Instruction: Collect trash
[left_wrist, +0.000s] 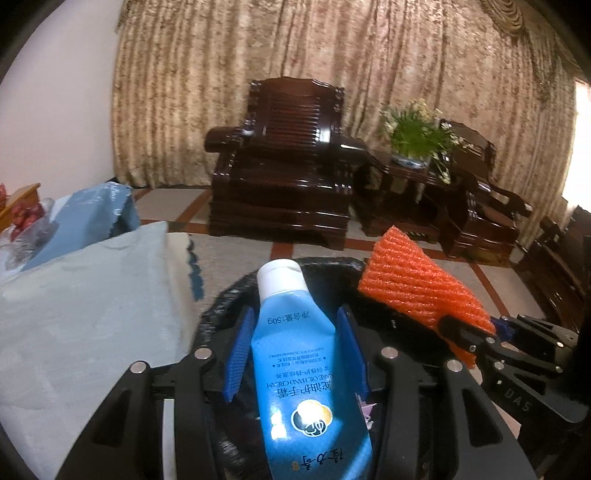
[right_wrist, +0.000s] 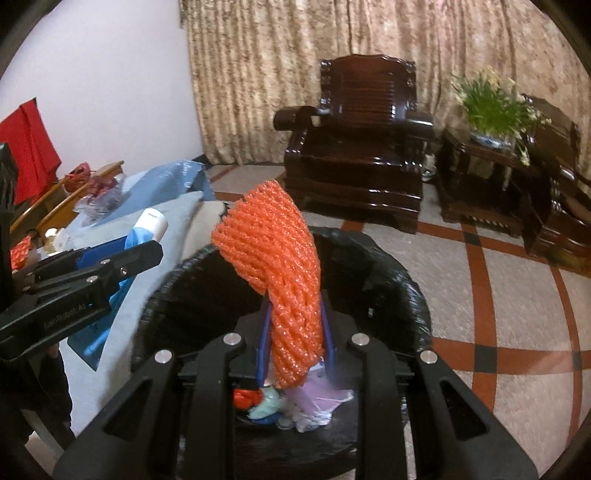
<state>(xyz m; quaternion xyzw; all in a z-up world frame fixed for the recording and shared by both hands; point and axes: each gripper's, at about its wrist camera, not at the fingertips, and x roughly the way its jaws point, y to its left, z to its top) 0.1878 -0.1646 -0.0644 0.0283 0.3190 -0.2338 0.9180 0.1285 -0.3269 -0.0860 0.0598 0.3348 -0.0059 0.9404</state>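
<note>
Left wrist view: a blue hand-cream tube (left_wrist: 295, 354) is held over the black-lined trash bin (left_wrist: 221, 295), while an orange foam net (right_wrist: 280, 280) is held over it by the other gripper.

The tube sits at lower centre between the blue pads of the left gripper (left_wrist: 295, 343), whose jaws are closed against its sides, white cap pointing away. In the right wrist view the net is pinched at its lower end by the closed jaws of the right gripper (right_wrist: 295, 343) and flops forward over the bin's opening, where earlier trash (right_wrist: 295, 402) lies at lower centre. Judged risks: the light net may cling to a pad or drift onto the rim when released; the tube, held near the bin's left edge, could be dropped onto the cloth-covered table (left_wrist: 92, 314) at the frame's left; the two grippers, close together, could be knocked against each other.
</note>
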